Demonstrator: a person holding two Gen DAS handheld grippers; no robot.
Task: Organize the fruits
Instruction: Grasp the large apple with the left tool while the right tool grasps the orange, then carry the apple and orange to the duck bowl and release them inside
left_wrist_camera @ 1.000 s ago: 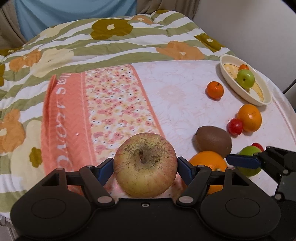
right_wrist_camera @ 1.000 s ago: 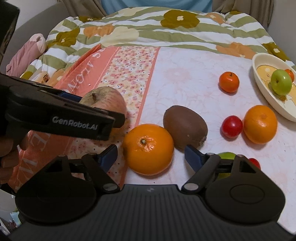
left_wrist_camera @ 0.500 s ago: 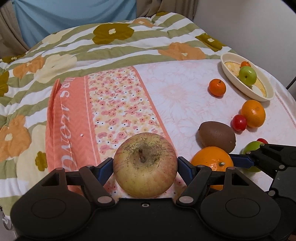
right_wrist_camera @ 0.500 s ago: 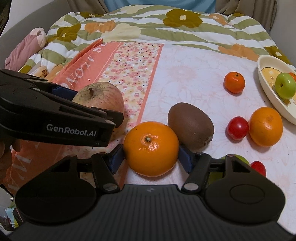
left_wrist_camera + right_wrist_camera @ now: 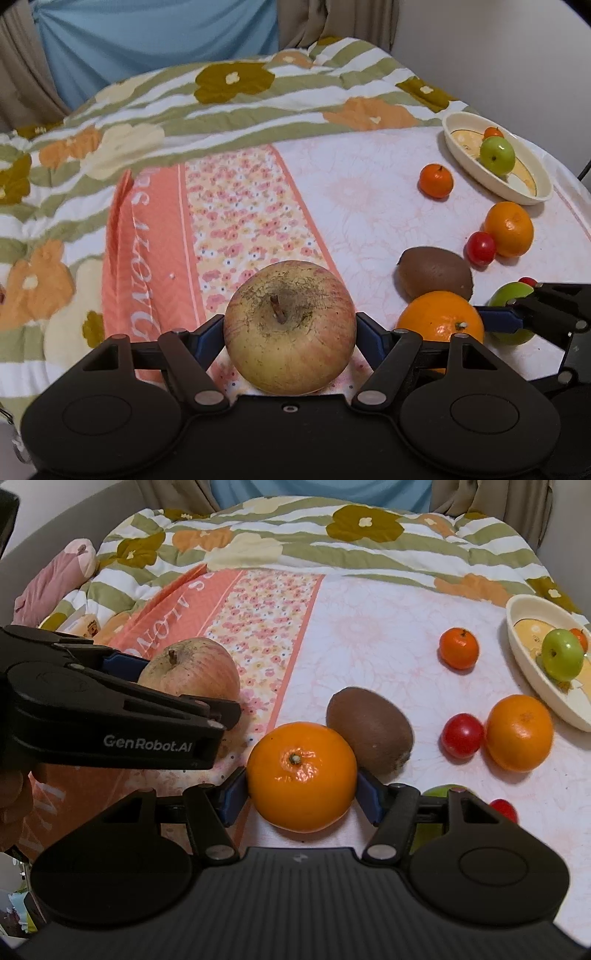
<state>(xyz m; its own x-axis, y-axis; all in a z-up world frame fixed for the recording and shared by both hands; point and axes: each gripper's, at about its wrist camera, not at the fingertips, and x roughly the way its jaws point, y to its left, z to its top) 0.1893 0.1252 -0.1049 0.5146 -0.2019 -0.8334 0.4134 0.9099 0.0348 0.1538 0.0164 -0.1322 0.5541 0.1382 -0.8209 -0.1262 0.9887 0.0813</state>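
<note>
My left gripper point(image 5: 290, 326) is shut on a yellow-red apple point(image 5: 291, 343), stem up, just above the floral bedcover. In the right wrist view my right gripper point(image 5: 301, 794) has its jaws closing on a large orange point(image 5: 301, 775), and both blue pads touch its sides. The orange rests on the pale pink sheet against a brown kiwi point(image 5: 369, 731). The apple point(image 5: 192, 672) and the black left gripper sit just left of the orange. A cream oval bowl point(image 5: 543, 698) at the far right holds a green apple point(image 5: 563, 659) and a small orange fruit.
Loose on the sheet lie a small mandarin point(image 5: 458, 648), a cherry tomato point(image 5: 461, 734) and a second orange point(image 5: 519, 733). A green fruit point(image 5: 511, 295) and a small red one point(image 5: 504, 808) are partly hidden by the right gripper. A striped quilt lies beyond, and a pink bundle at far left.
The right gripper's jaws have come in from wide apart to touch the orange on both sides. The left gripper kept its hold on the apple and tilted slightly.
</note>
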